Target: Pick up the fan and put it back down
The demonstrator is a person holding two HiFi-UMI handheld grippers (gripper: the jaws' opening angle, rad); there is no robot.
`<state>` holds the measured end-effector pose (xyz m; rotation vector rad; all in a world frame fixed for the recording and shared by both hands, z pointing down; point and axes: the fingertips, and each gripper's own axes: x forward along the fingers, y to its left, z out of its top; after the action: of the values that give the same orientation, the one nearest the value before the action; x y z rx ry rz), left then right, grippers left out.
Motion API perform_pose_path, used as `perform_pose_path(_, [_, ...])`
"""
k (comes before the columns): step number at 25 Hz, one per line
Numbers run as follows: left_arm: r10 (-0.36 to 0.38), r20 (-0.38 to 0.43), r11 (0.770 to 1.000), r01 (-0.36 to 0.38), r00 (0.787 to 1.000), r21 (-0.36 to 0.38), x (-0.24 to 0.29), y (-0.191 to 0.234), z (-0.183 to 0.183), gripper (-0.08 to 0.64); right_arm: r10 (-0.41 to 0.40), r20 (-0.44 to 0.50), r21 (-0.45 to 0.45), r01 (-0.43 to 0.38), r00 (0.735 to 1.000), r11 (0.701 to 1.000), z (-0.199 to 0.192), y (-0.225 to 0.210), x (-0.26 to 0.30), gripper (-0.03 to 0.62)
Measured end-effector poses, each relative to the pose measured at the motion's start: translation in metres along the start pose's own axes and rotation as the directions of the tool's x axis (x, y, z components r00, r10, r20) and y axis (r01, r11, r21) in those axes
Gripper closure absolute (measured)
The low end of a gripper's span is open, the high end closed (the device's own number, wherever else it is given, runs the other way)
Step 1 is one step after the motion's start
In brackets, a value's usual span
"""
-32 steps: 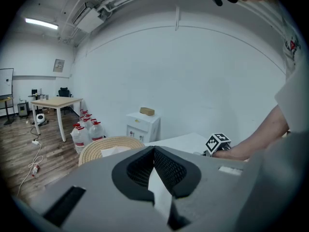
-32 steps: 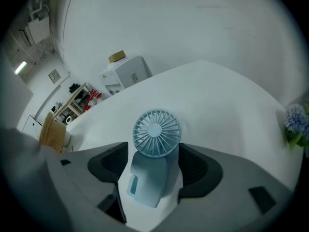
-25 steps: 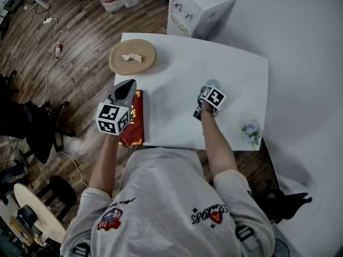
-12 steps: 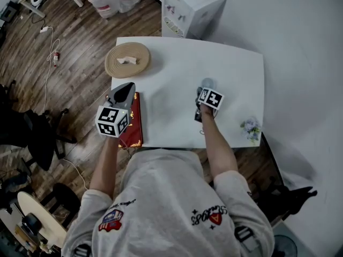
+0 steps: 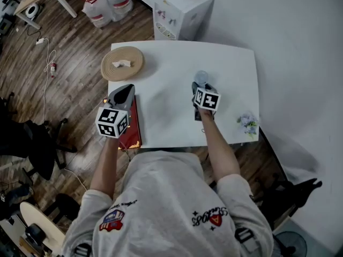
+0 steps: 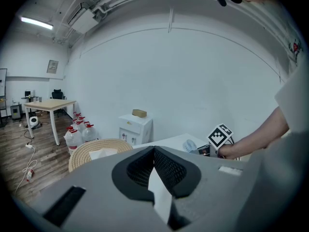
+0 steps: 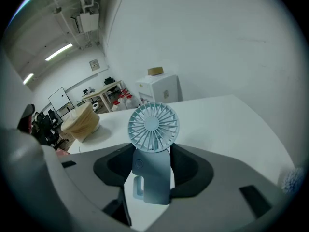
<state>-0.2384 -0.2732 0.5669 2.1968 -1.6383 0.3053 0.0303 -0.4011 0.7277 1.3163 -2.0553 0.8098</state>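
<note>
A small light-blue hand fan (image 7: pixel 153 126) stands upright between my right gripper's (image 7: pixel 153 153) jaws, which are shut on its handle. Its round grille sticks out past the fingertips. From the head view the fan (image 5: pixel 201 78) and right gripper (image 5: pixel 201 88) hang above the right half of the white table (image 5: pixel 171 63). My left gripper (image 5: pixel 124 92) is shut with nothing in it, at the table's left edge over a red book (image 5: pixel 132 127). In the left gripper view its jaws (image 6: pixel 154 151) meet, with the fan (image 6: pixel 189 145) in sight beyond them.
A round woven tray (image 5: pixel 122 63) with a white scrap in it lies at the table's far left corner. A small bunch of flowers (image 5: pixel 247 123) lies at the near right edge. Beyond the table stand a white cabinet (image 5: pixel 182 9) and several water jugs (image 5: pixel 107 1).
My right gripper has risen off the table with the fan in it, and has rolled a little. The left gripper has drifted slightly and stays shut.
</note>
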Motion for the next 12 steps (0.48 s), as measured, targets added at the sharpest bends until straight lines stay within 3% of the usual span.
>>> perform_pose_path(6, [-0.018, 0.030, 1.000, 0.018, 0.999, 0.024, -0.003, -0.011, 0.013, 0.555, 0.082, 0.162, -0.116, -0.064, 0.983, 0.991, 0.048, 0.020, -0.040, 0.367])
perform_pose_path(12, [-0.033, 0.068, 0.998, 0.030, 0.997, 0.053, -0.004, -0.020, 0.034, 0.555, 0.147, 0.331, -0.207, -0.080, 0.932, 0.975, 0.117, 0.041, -0.105, 0.365])
